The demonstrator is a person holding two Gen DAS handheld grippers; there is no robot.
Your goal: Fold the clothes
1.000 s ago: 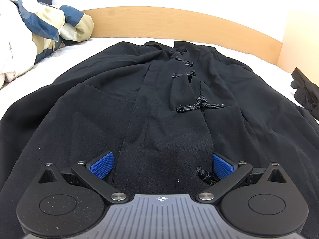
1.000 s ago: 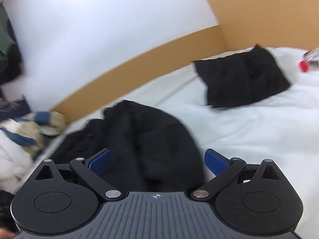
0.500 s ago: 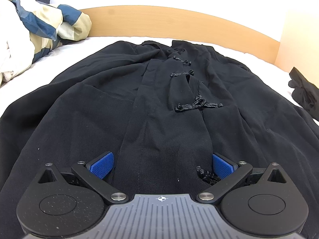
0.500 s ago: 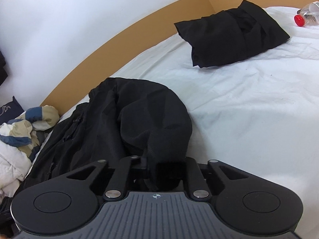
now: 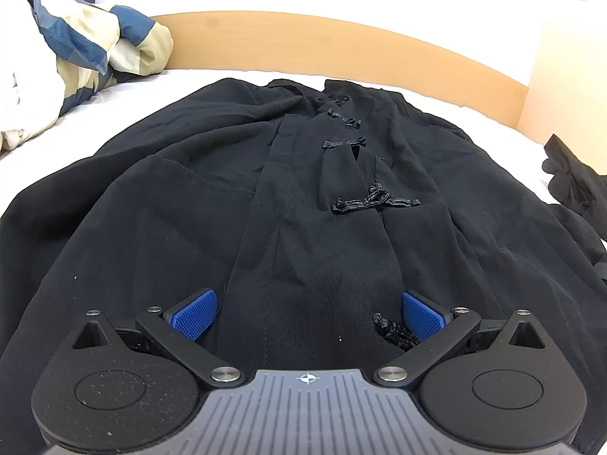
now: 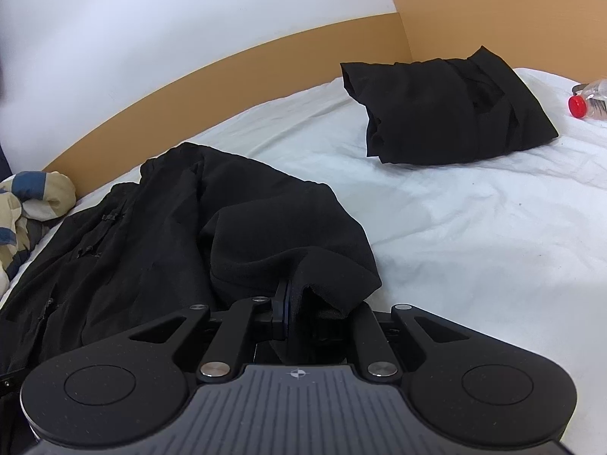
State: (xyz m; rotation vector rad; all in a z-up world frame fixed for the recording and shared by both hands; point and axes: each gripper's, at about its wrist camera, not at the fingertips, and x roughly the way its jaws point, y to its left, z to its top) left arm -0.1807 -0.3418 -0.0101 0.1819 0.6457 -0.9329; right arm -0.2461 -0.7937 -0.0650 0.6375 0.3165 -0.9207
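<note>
A long black garment [image 5: 303, 197] with knotted front fasteners [image 5: 375, 201] lies spread on the white bed. My left gripper [image 5: 307, 314] is open, its blue pads [image 5: 193, 318] straddling the garment's near hem at the front placket. In the right wrist view the same garment [image 6: 159, 235] lies at the left, its side bunched up. My right gripper [image 6: 303, 303] is shut on a fold of the garment's edge, which drapes over the fingers.
A folded black garment [image 6: 447, 113] lies on the white sheet [image 6: 474, 227] at the back right; part of it shows in the left wrist view [image 5: 573, 182]. A red-capped bottle [image 6: 588, 100] lies beyond. A blue-and-cream quilt [image 5: 76, 60] is piled left. A wooden headboard [image 5: 341, 45] borders the bed.
My right gripper went from open to shut on the garment's edge and has since lifted and shifted the bunched fabric. My left gripper stayed open and moved very little.
</note>
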